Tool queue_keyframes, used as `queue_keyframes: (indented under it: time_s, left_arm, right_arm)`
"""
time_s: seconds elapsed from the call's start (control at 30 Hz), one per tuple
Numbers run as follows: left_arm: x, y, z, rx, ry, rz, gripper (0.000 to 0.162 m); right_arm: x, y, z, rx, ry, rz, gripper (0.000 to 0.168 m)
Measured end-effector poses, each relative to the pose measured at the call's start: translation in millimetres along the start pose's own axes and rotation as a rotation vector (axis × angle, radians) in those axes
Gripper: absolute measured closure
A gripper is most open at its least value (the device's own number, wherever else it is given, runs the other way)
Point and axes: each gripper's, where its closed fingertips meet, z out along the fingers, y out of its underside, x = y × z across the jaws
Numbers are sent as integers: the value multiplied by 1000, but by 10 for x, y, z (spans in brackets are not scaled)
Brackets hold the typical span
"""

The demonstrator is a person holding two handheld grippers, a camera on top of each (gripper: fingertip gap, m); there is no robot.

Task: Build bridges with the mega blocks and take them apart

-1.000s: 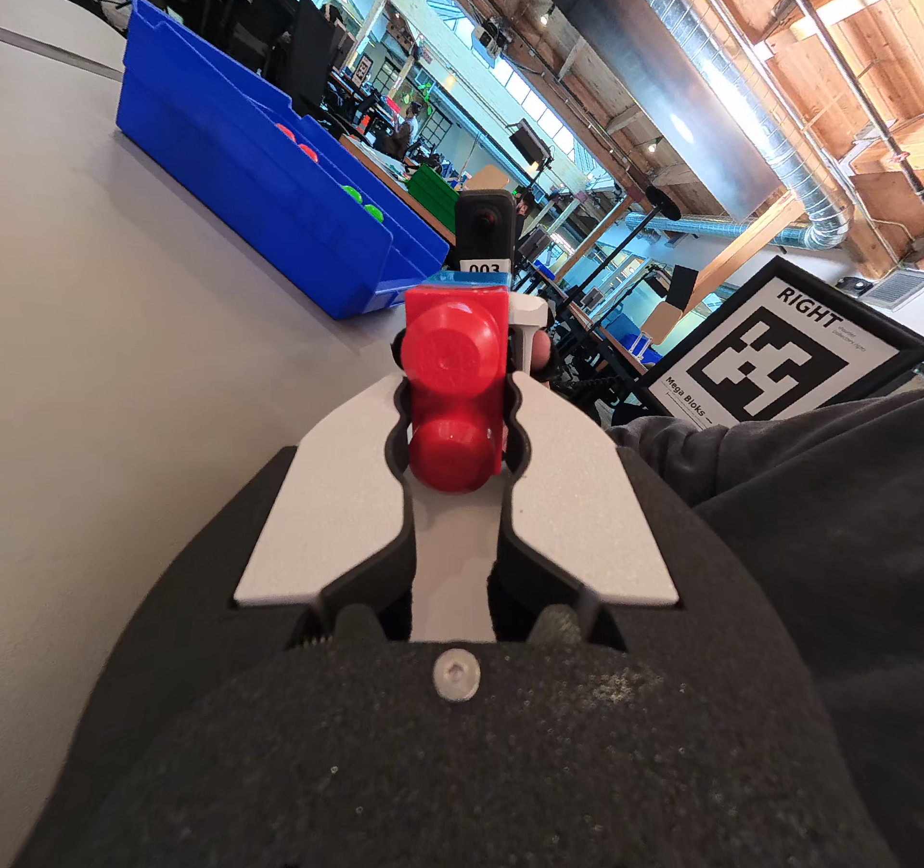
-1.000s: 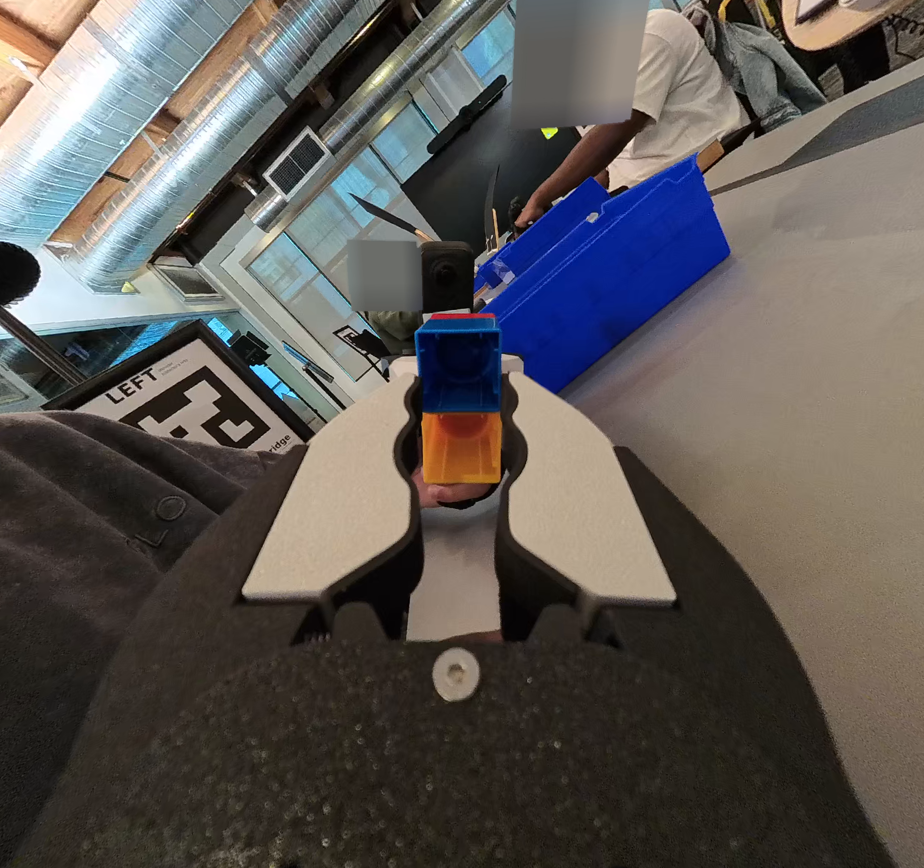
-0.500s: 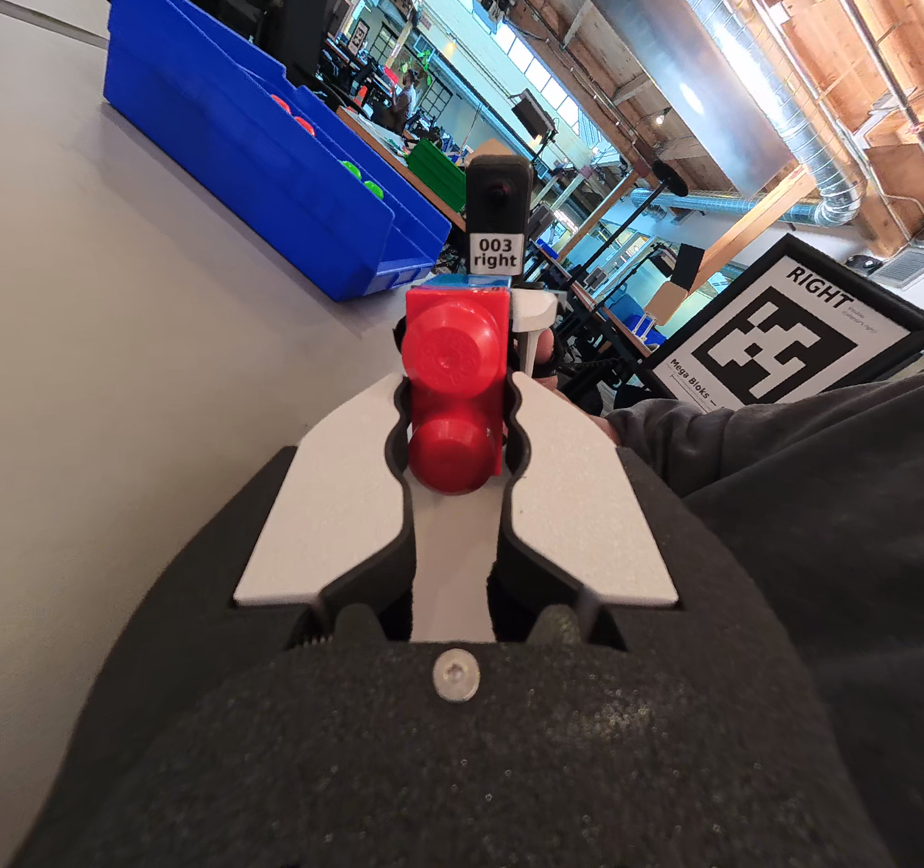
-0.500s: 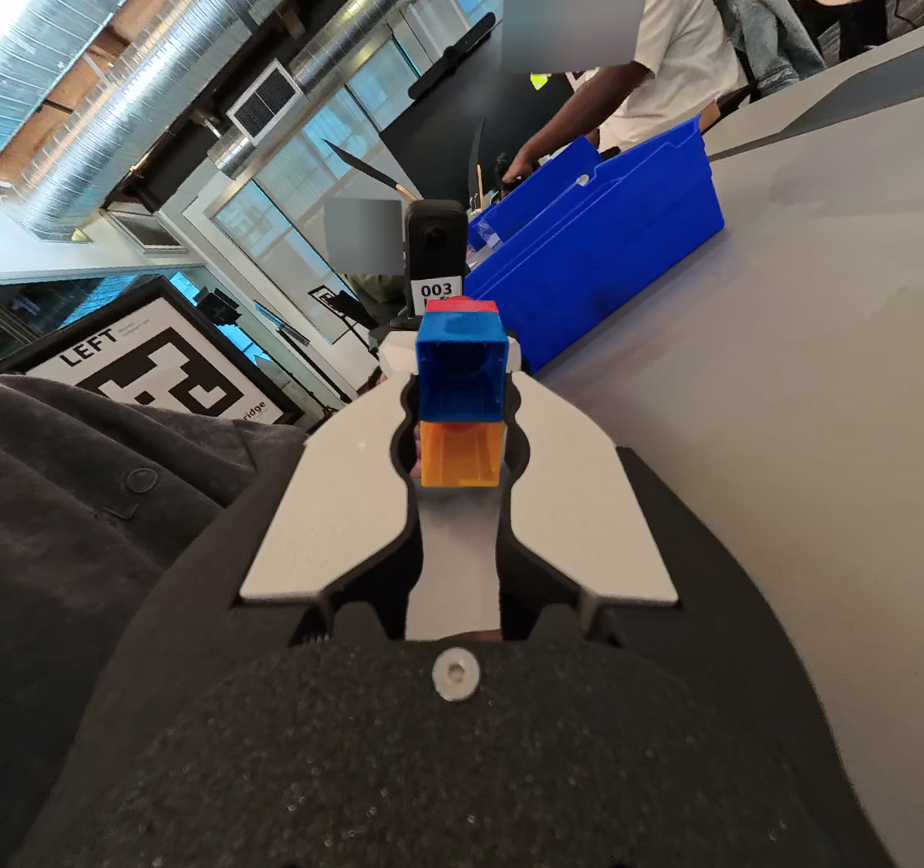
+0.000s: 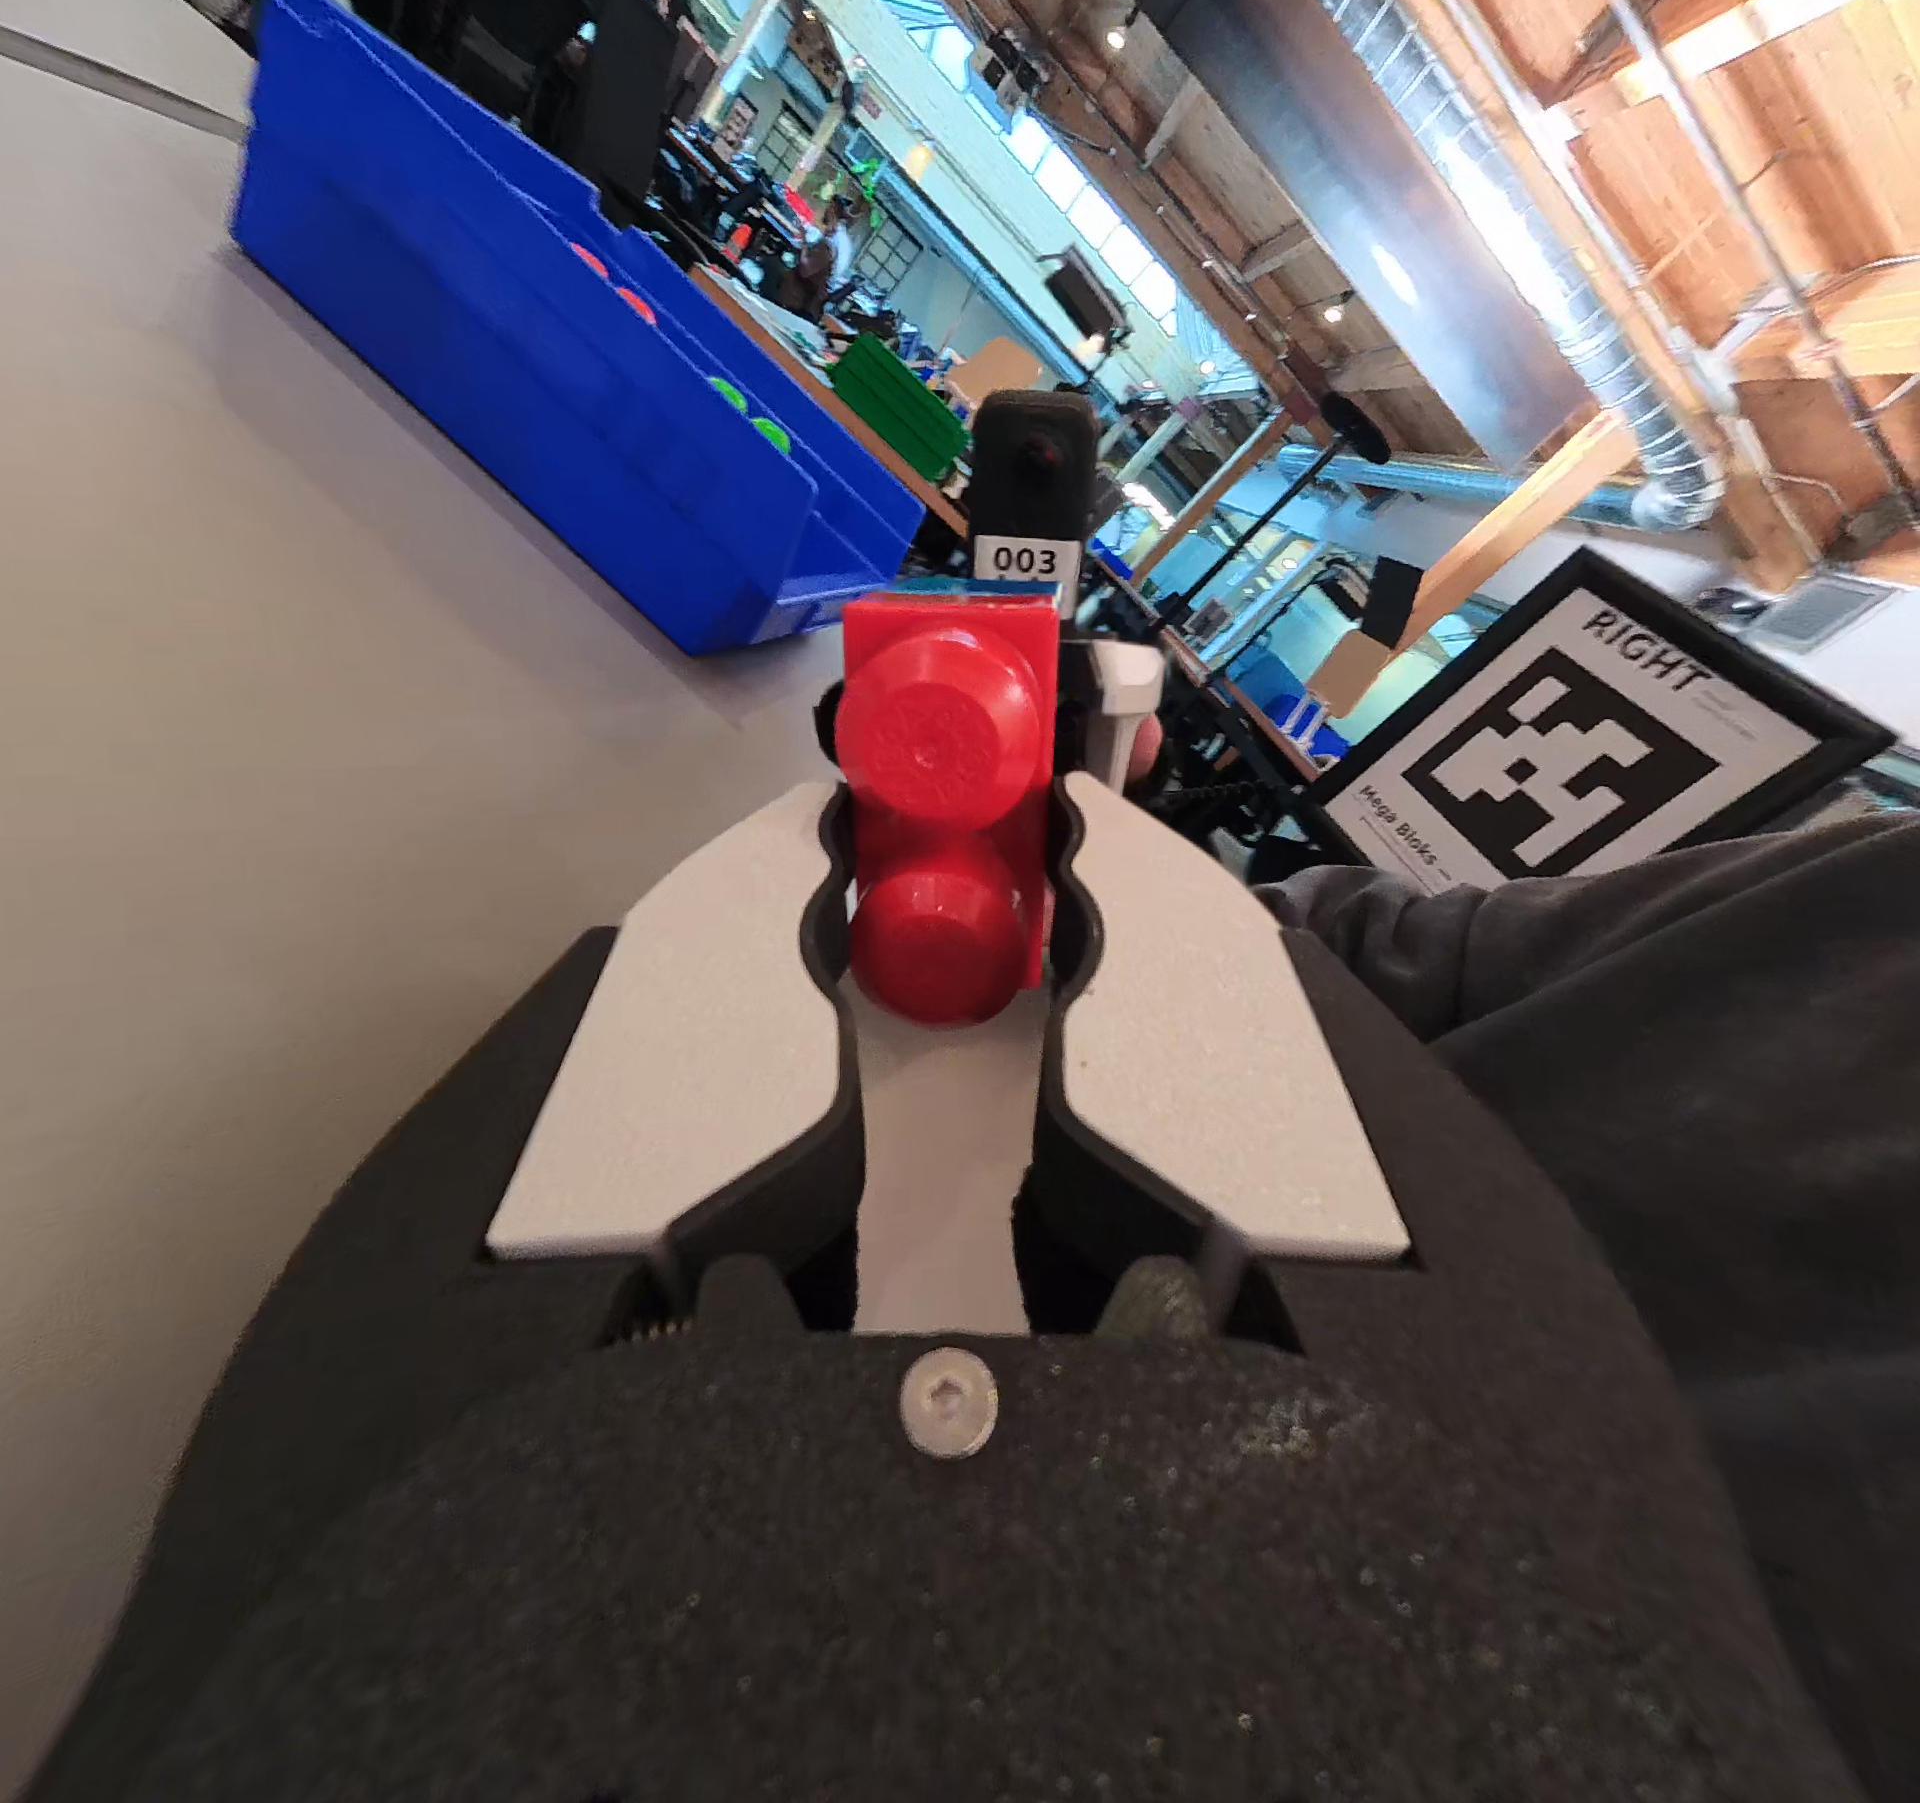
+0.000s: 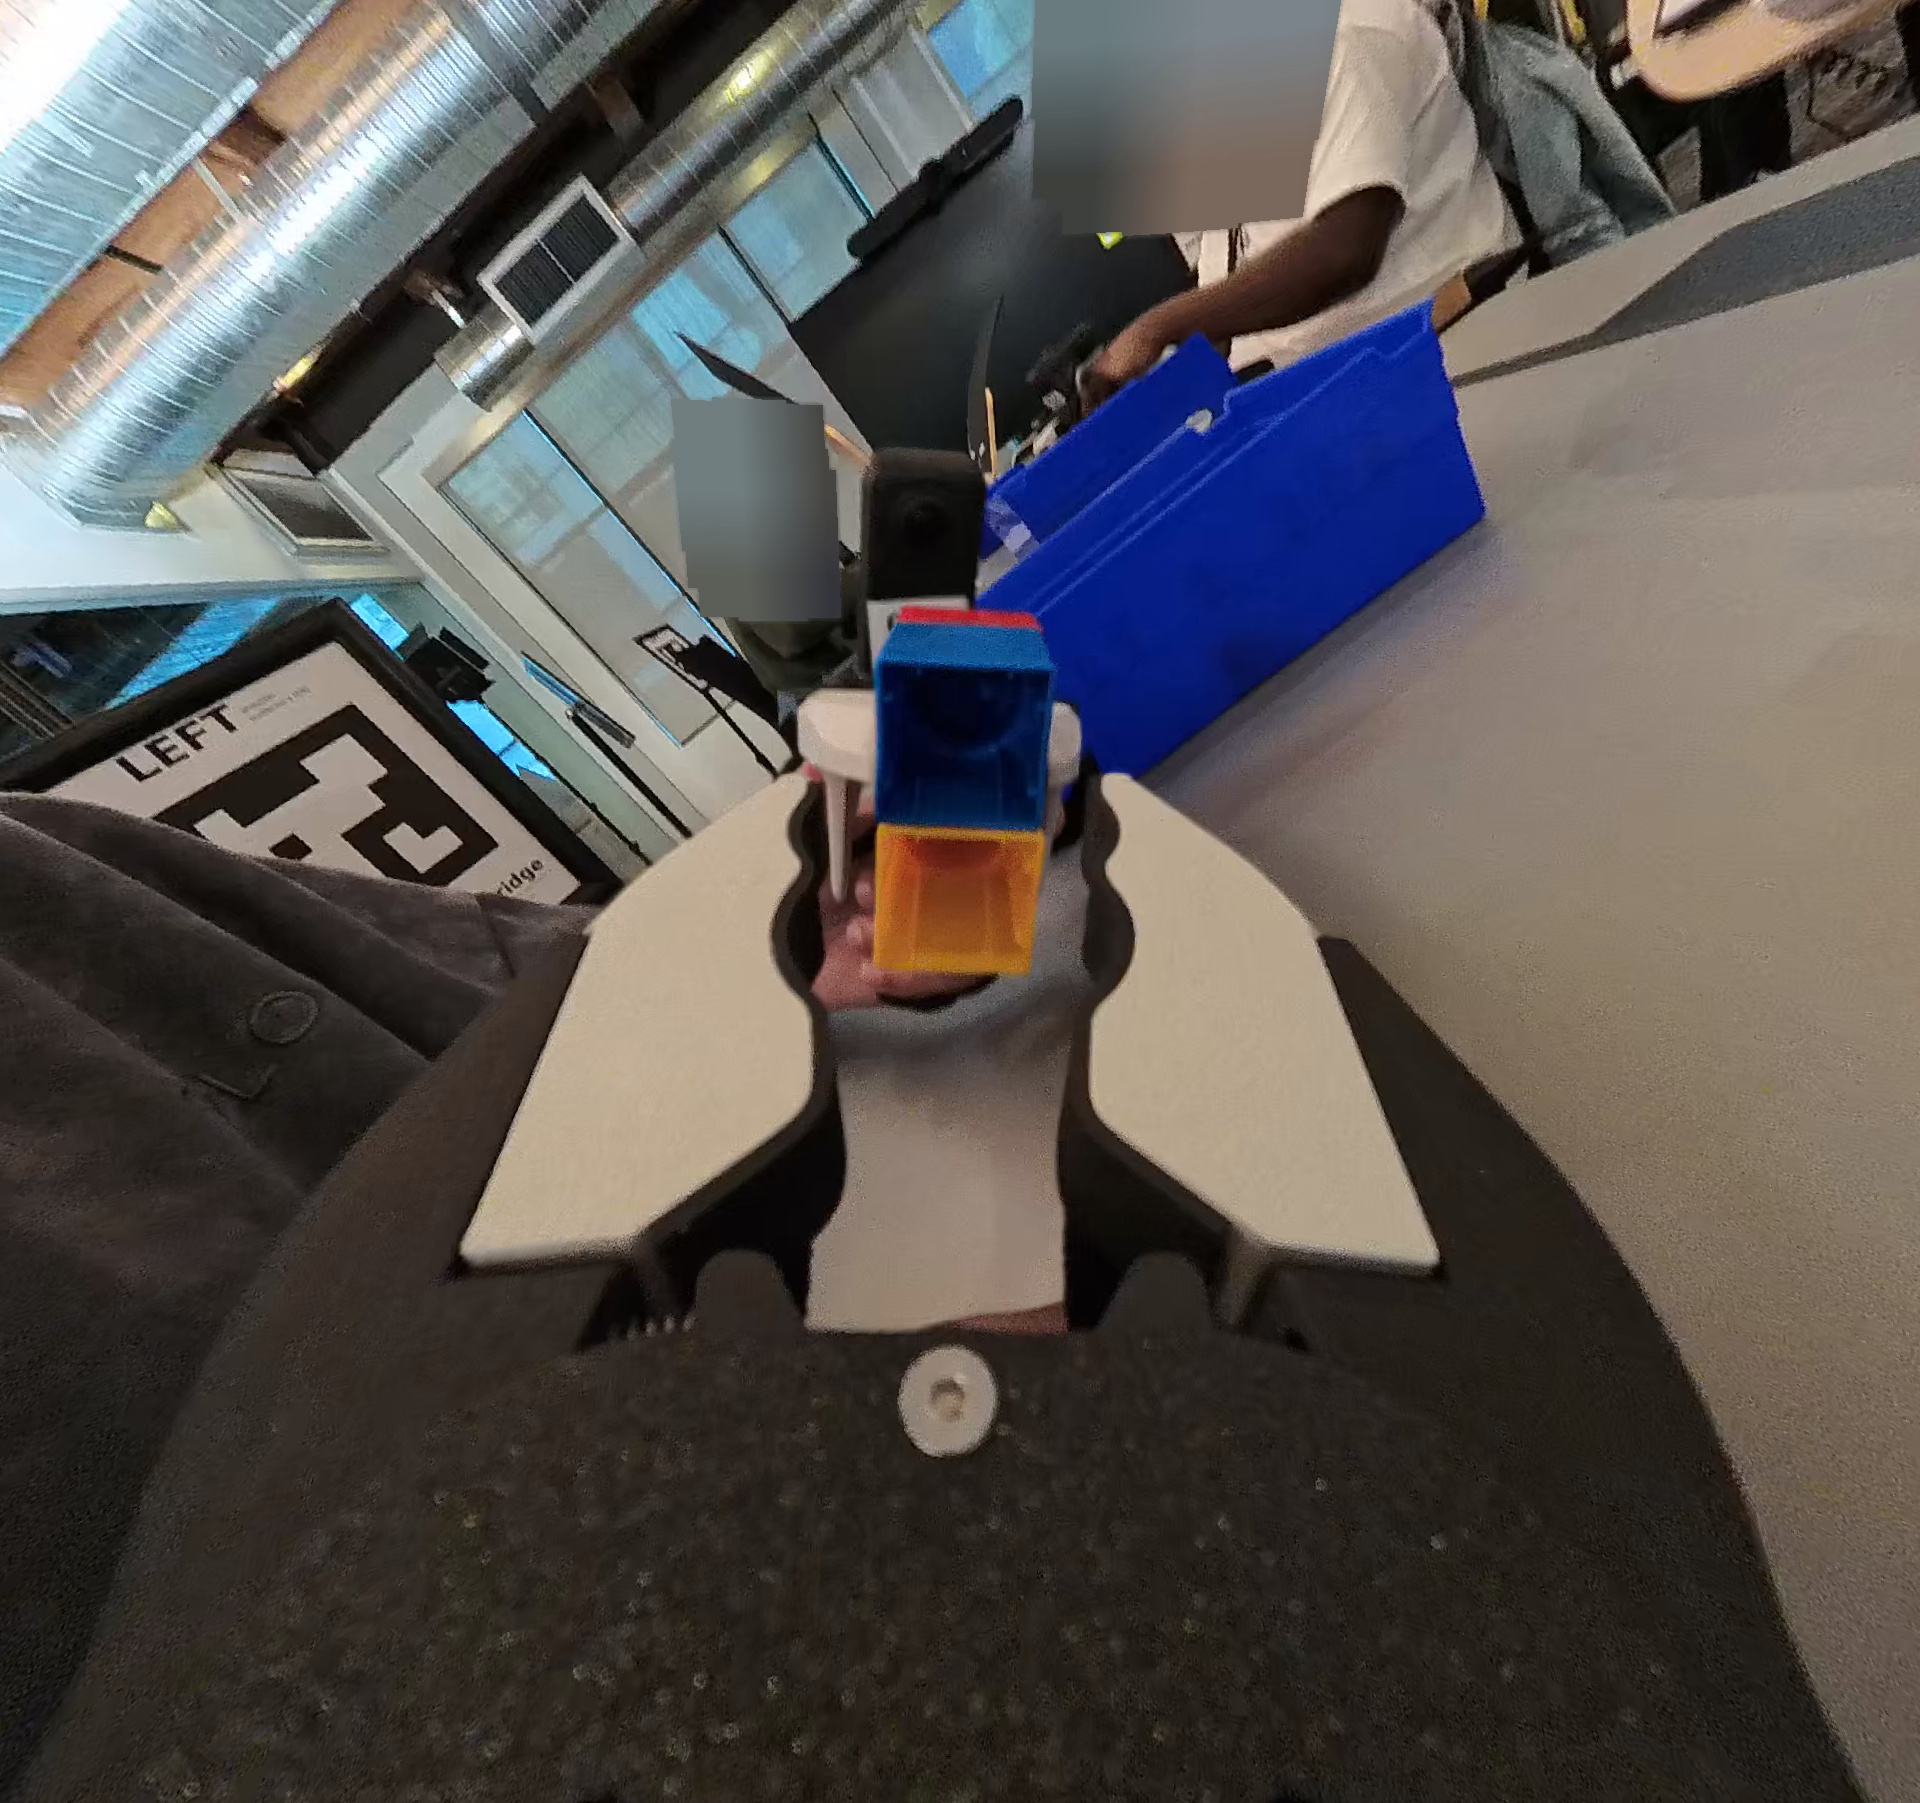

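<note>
Left tongs (image 5: 948, 906) clench the red block (image 5: 943, 818), studs toward the camera. Right tongs (image 6: 956, 896) stand released around the orange block (image 6: 956, 901) and blue block (image 6: 961, 740). At 1 o'clock, the blue bin (image 6: 1247, 569) rests on the table (image 6: 1558, 870).

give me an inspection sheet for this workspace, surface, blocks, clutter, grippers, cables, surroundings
Surface: grey table, bare where visible.
Job's things: red two-stud plastic block joined to hollow blue block and orange block; blue plastic bin holds red and green pieces.
Clutter: nothing seen.
Grippers: left gripper shut on red block; right gripper open, clear of the blocks.
Cables: nothing seen.
Surroundings: framed marker signs, ceiling ducts, seated person behind.
</note>
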Motion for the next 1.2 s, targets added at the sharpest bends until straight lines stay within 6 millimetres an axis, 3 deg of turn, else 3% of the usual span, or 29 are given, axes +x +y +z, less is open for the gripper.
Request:
queue_keyframes:
  time_s: [0.23, 0.47, 0.7, 0.77, 0.9, 1.1, 1.2]
  left_arm:
    - [-25, 16, 4, -11, -28, 33, 127]
    - [19, -22, 5, 24, -22, 58, 128]
    - [16, -3, -17, -54, -21, 61, 128]
    - [11, -37, -62, -65, -24, 74, 128]
    - [-22, -44, -125, -92, -29, 76, 128]
    - [-258, 35, -139, -383, -212, 185, 127]
    - [-545, 30, -166, -638, -386, 283, 127]
  right_arm:
    - [26, 332, 156, -148, 6, 0, 132]
    - [-15, 310, 167, -145, 8, -18, 134]
    - [-23, 332, 170, -150, -16, 18, 131]
    - [-7, 315, 136, -160, -7, 13, 122]
    - [47, 206, 44, -150, 30, -30, 121]
    - [158, 24, -131, -128, 128, -107, 126]
    - [190, -66, -190, -109, 175, -149, 128]
